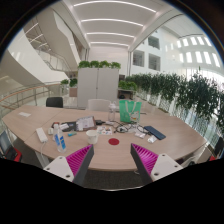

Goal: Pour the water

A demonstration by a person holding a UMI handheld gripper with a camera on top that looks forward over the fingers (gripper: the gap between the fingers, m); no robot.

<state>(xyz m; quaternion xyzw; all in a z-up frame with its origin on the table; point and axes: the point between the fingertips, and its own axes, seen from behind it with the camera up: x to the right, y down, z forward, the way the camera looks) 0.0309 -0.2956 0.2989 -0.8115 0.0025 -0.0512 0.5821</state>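
My gripper (pixel 112 160) is open, its magenta pads (pixel 80 158) spread wide with nothing between them but the near edge of the wooden table (pixel 150 145). A red disc (pixel 113 142) lies on the table just ahead of the fingers. A clear bottle with a blue label (pixel 60 141) stands to the left, beyond the left finger. A small white cup (pixel 92 133) sits a little past the disc. Tall green containers (pixel 125 110) stand farther back, right of centre.
Papers and several small items (pixel 80 125) are scattered over the table's far half. Chairs (pixel 55 102) stand behind the table. A white cabinet topped with plants (pixel 98 80) is at the back, and a row of plants (pixel 190 95) runs along the right.
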